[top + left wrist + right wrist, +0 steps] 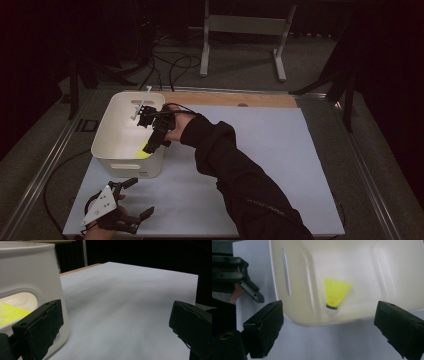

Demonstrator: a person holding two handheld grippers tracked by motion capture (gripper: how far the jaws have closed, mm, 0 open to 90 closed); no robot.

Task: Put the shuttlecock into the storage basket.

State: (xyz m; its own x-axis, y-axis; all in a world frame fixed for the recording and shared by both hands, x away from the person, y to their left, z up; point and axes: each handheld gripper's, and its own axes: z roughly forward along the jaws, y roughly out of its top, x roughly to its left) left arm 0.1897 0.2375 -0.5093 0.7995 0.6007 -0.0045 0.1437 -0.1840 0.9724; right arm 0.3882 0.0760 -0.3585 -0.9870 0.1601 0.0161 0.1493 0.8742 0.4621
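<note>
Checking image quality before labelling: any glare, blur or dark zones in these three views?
High view: dim, surroundings near black, only the white bin and table sheet are lit. Left gripper view: the bin wall and near jaws soft. Right gripper view: bin interior glows washed-out, yellow shuttlecock slightly blurred but readable.

Dim room, lit tabletop (soft blur throughout), dark surroundings.

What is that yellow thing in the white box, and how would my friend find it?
Look for the white plastic bin at the left back of the pale table mat. On its floor lies a shuttlecock, under the open right gripper. It is the one bright yellow cone there, with a white rounded tip.
</note>
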